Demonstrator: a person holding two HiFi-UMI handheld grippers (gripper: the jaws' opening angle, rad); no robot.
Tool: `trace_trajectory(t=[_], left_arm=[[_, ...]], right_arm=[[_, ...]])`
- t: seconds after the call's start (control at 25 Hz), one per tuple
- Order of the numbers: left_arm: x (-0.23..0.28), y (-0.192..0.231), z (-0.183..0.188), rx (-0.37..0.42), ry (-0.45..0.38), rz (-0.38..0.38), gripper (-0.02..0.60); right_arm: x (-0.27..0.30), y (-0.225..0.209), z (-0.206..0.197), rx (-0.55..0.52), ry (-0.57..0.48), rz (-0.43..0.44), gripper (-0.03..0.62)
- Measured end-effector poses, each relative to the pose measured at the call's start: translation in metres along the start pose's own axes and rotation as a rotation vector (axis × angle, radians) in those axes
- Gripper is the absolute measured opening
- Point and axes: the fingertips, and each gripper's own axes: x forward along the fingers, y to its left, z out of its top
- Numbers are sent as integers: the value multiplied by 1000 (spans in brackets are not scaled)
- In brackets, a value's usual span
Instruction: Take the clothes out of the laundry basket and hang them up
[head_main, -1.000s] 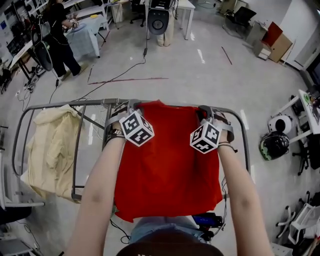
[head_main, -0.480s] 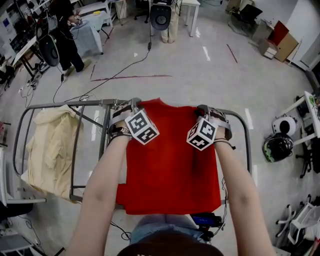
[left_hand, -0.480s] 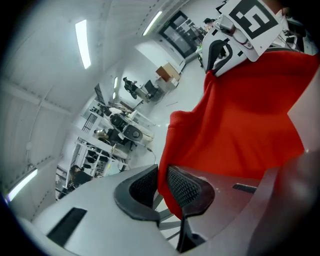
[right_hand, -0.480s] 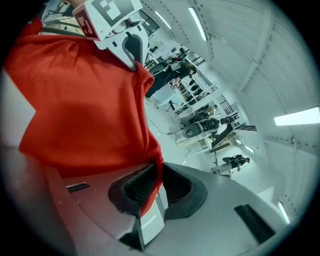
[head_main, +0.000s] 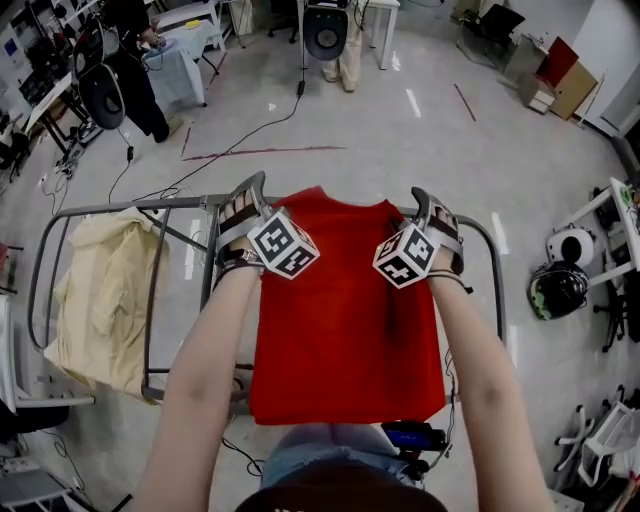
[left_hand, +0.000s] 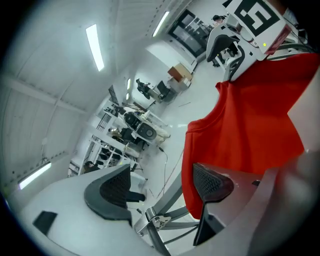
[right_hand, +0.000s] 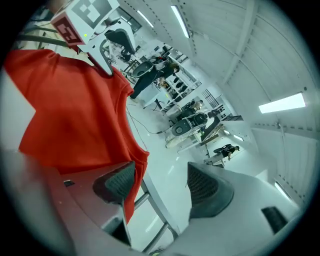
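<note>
A red garment (head_main: 345, 300) lies draped over the far top rail of a grey metal drying rack (head_main: 130, 209), its near part spread toward me. My left gripper (head_main: 243, 205) is at the garment's far left corner and my right gripper (head_main: 437, 215) at its far right corner. Both have just been opening. In the left gripper view, the left gripper (left_hand: 165, 186) stands open beside the red garment (left_hand: 250, 125), with only the rack rail showing behind the gap. In the right gripper view, the right gripper (right_hand: 161, 185) is open next to the garment's (right_hand: 70, 115) edge, pads not pressing it.
A cream garment (head_main: 100, 290) hangs over the rack's left section. A person in black (head_main: 125, 60) stands by a table at the far left. A round fan (head_main: 325, 35), a floor cable (head_main: 240, 150) and gear on stands (head_main: 558, 290) lie around the rack.
Both grippers were shut on the red garment's far edge and now stand open. The garment has settled across the rail, and both hands have shifted slightly.
</note>
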Motion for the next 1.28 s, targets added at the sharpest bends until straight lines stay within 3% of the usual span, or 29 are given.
trace_trajectory(t=[0.2, 0.56, 0.84, 1.28], left_arm=[[-20, 9, 0, -4, -31, 22, 393], [-66, 23, 0, -25, -100, 68, 397], [-106, 26, -9, -67, -157, 57, 433], [-160, 40, -26, -137, -224, 77, 437]], right_arm=[[-21, -3, 3, 29, 2, -30, 313], [-78, -7, -7, 93, 20, -77, 311], [-130, 2, -8, 168, 11, -108, 311], [-196, 11, 4, 266, -33, -134, 307]])
